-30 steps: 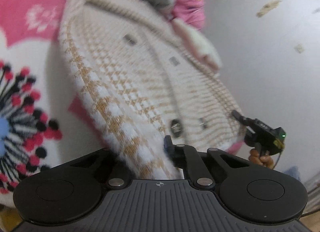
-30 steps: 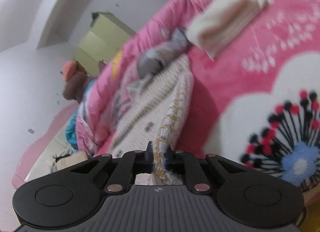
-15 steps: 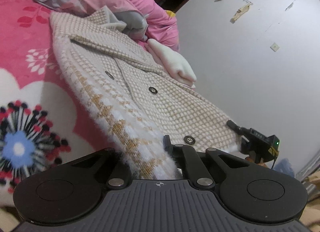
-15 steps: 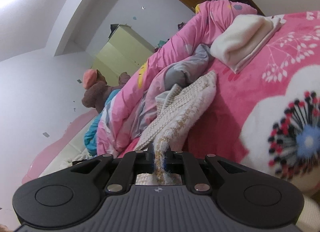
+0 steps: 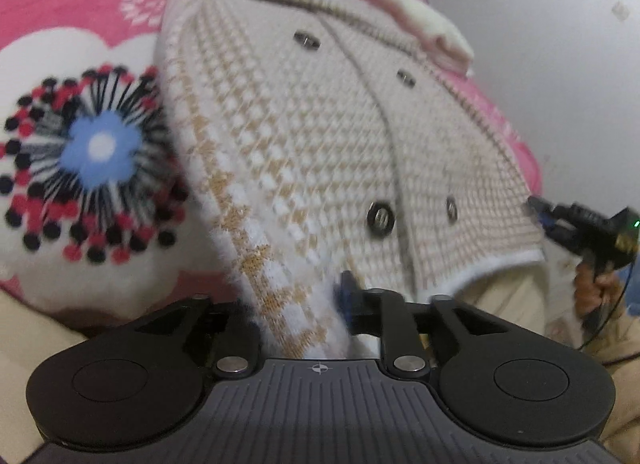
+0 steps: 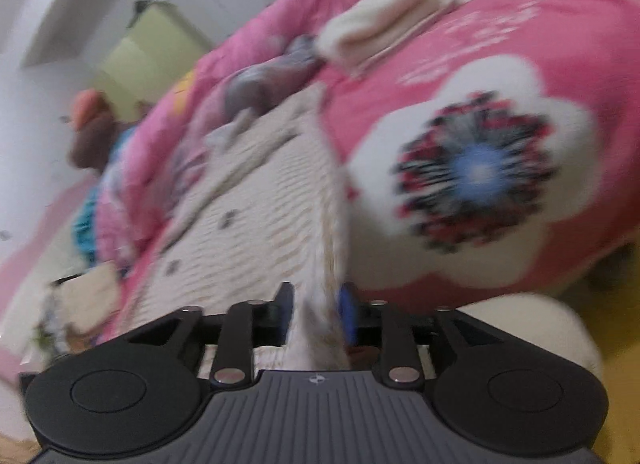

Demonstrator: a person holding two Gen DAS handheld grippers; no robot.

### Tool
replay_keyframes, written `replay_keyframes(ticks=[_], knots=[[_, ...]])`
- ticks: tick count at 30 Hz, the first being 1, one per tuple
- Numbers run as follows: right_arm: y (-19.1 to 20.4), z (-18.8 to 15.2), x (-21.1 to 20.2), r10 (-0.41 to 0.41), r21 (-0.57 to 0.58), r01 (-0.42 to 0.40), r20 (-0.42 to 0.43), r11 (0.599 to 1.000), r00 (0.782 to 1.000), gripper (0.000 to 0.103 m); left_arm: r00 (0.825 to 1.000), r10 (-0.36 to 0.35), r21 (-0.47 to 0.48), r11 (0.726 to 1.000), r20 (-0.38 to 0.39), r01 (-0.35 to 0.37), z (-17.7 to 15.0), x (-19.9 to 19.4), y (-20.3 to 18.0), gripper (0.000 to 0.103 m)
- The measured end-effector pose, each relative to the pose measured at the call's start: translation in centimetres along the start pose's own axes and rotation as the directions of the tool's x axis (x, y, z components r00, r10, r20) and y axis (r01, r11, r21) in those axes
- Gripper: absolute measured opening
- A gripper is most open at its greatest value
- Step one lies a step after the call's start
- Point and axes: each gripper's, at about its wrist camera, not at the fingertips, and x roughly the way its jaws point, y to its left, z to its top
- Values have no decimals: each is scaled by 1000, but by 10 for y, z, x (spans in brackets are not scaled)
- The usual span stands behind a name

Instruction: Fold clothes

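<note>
While both grippers pinch the hem, the knit cardigan (image 5: 304, 136) lies spread w/ its button side up on the pink blanket (image 5: 60, 0) of the bed.

Left wrist view, L to R: blue-centred flower print (image 5: 96, 152) on a white patch of blanket at far left. Next to it the cardigan's left edge runs down into the left gripper (image 5: 304, 324), whose fingers are closed on the fuzzy white-and-tan hem corner; only the blue-padded right finger shows clearly. Dark buttons (image 5: 380, 216) sit in two rows across the cardigan's middle. A folded cream garment (image 5: 432, 30) lies at the upper right, touching the cardigan's far edge. At far right the right gripper (image 5: 538, 210) grips the other hem corner, held in a hand (image 5: 592, 288) in front of a white wall (image 5: 560, 64).

Right wrist view, L to R (blurred): a brown plush toy (image 6: 92, 132) and green cabinet (image 6: 152, 48) in the background, then heaped pink bedding, then the cardigan (image 6: 256, 192). Right gripper (image 6: 316, 316) fingers are pressed on the cardigan's edge, cloth bunched between them. Folded cream garment (image 6: 372, 28) is at top centre, flower print (image 6: 476, 172) at right.
</note>
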Motion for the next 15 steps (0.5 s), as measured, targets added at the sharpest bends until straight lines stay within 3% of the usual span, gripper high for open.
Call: replay_keyframes(ticks=[1,3,6,9,11,13,15], knots=[[-4,1,-6,-28,4,28,20,1000,999,32,1000,7,-4,1000,-4,-7,0,-3,2,30],[-4,2,-18,-3,-4,3,59,1000,998,32,1000,22,-12,1000,-11,-23,-1,-9,6,30],[3,3,-31,68,-49,-63,93,997,993,32,997,38,-25,999,60,-36,-1,-35,7,32],[27,0,-20,166,-172,-163,5,972,986,32,989,54,-9,999,139,-53,6,-58,4,33],[40,-2,-1,167,-240,-185,-93,953,982,32,987,29,44,998,160,-37,8,-60,-5,36],[44,0,26,81,-303,-137,-192,943,978,32,990,-28,98,995,136,14,8,-52,-14,37],[42,3,55,-36,-373,-76,-285,925,958,32,996,-64,155,987,66,53,7,-29,-21,37]])
